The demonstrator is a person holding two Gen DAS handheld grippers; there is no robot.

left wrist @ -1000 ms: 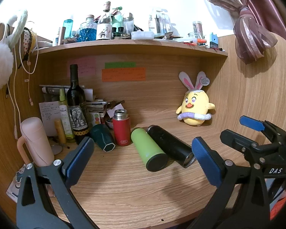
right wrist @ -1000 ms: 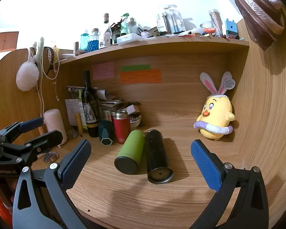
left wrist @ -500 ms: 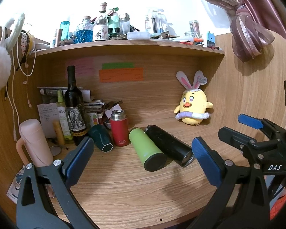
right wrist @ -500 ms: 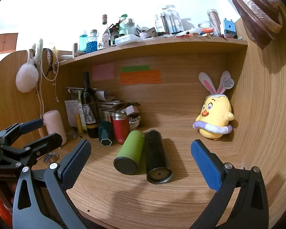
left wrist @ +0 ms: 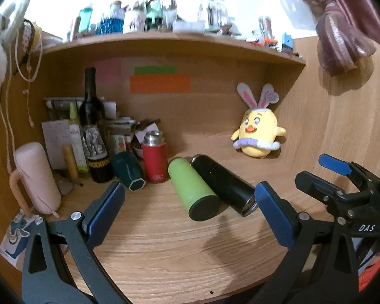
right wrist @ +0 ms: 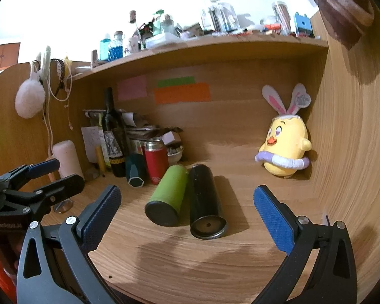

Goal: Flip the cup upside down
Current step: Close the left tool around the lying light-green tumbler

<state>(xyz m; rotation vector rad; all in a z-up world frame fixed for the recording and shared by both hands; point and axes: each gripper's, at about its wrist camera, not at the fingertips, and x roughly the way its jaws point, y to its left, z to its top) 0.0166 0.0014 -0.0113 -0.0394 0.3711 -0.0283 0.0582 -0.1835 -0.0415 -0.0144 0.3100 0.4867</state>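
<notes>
Two tools, both with jaws spread wide and holding nothing, hover over the front edge of the bench (right wrist: 215,266). Left tool (left wrist: 190,210): blue pads apart, the green and black cups visible between them further back. Right tool (right wrist: 187,212): blue pads apart in the same way, seen also at the right edge of the left wrist view.

Two cups lying on their sides near the middle of the bench, touching along their length:
- green cup (right wrist: 168,197), black end cap turned toward the front edge;
- black cup (right wrist: 205,200), lying just right of the green one, its flat round end facing the front edge.

Items toward the back left corner of the bench:
- red flask (right wrist: 156,162), upright, steel neck, just behind the green cup;
- dark teal cup (right wrist: 135,173), tipped over, hexagonal end facing forward, just left of the red flask;
- wine bottle (left wrist: 92,131), upright, behind the teal cup;
- pink mug (left wrist: 35,177), rounded, with handle, near the left edge.

One yellow chick plush (right wrist: 286,147) with rabbit ears, sitting in the back right corner, well apart from the cups.

One upper shelf (right wrist: 215,43), crowded with bottles and jars; contents too blurred to list.
</notes>
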